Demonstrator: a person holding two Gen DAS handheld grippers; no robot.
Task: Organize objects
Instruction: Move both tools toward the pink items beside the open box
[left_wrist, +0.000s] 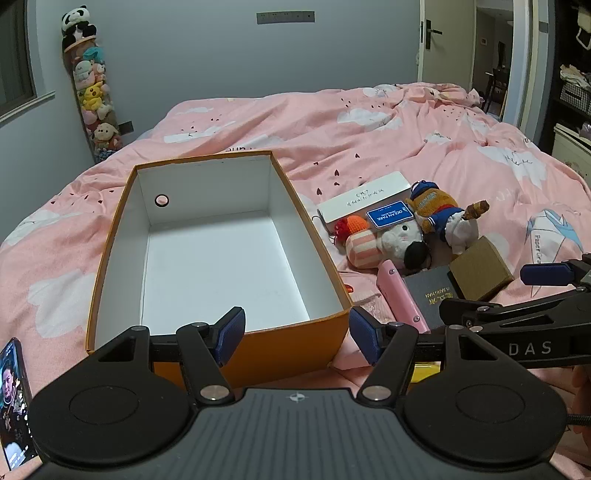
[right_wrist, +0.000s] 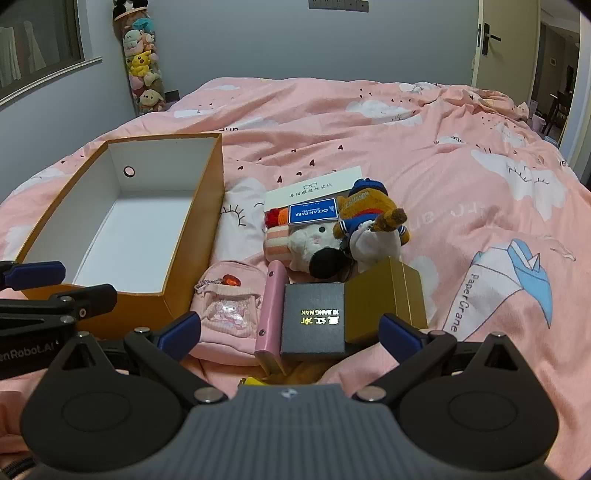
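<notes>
An open orange box (left_wrist: 122, 236) with a white empty inside lies on the pink bed; it also shows in the right wrist view (right_wrist: 207, 206). My left gripper (left_wrist: 297, 334) is open and empty at its near wall. To the box's right lies a pile: a dark box (right_wrist: 314, 319), a gold box (right_wrist: 384, 295), a pink case (right_wrist: 271, 310), a pink pouch (right_wrist: 227, 310), a white plush (right_wrist: 317, 240), a brown plush (right_wrist: 369, 210), a blue card (right_wrist: 313, 211) and a white flat box (right_wrist: 314, 186). My right gripper (right_wrist: 290, 330) is open, just before the dark box.
The pink quilt (right_wrist: 443, 147) covers the whole bed. A phone (left_wrist: 13, 402) lies at the near left. A tube of plush toys (left_wrist: 92, 99) stands by the far wall. An open door (left_wrist: 447, 40) is at the far right.
</notes>
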